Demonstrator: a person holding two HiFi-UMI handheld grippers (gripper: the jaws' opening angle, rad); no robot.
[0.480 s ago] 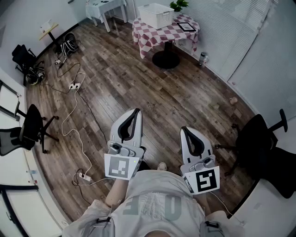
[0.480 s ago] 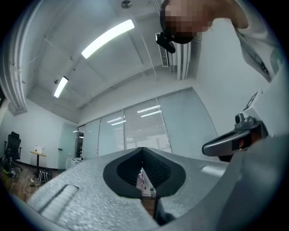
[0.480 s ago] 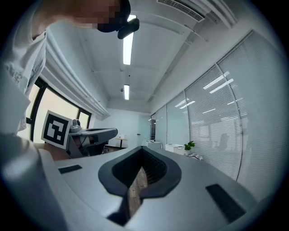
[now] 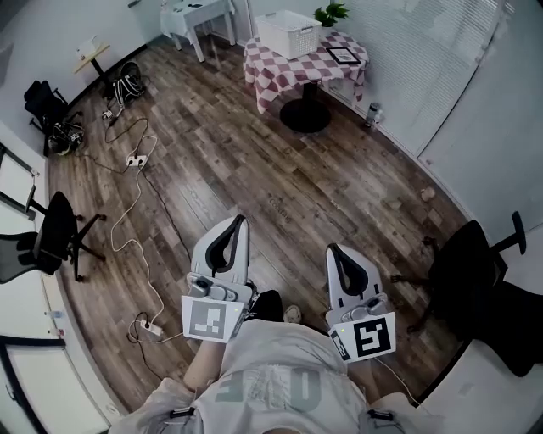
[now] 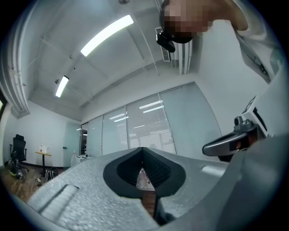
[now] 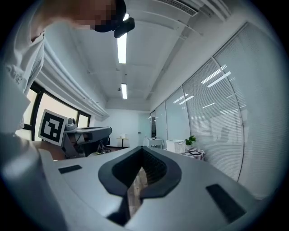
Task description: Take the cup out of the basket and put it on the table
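Observation:
The white basket point(image 4: 288, 32) stands on a round table with a red-checked cloth point(image 4: 273, 75) at the far end of the room; the cup is not visible in any view. My left gripper point(image 4: 237, 224) and right gripper point(image 4: 333, 252) are held close to the person's body over the wooden floor, far from the table. Both are shut with nothing between the jaws. In the left gripper view the left gripper point(image 5: 143, 168) points towards the checked cloth. In the right gripper view the right gripper point(image 6: 142, 166) points up the room, with the basket point(image 6: 174, 146) small at the right.
Cables and a power strip point(image 4: 136, 158) lie on the floor at the left. Black office chairs stand at the left point(image 4: 53, 240) and right point(image 4: 468, 271). A framed item point(image 4: 343, 55) and a plant point(image 4: 329, 13) share the table. A bottle point(image 4: 372, 111) stands beside the table's base.
Both grippers have dropped slightly lower in the head view, nearer the body. The table and basket sit marginally higher in the picture. Both jaws stay shut.

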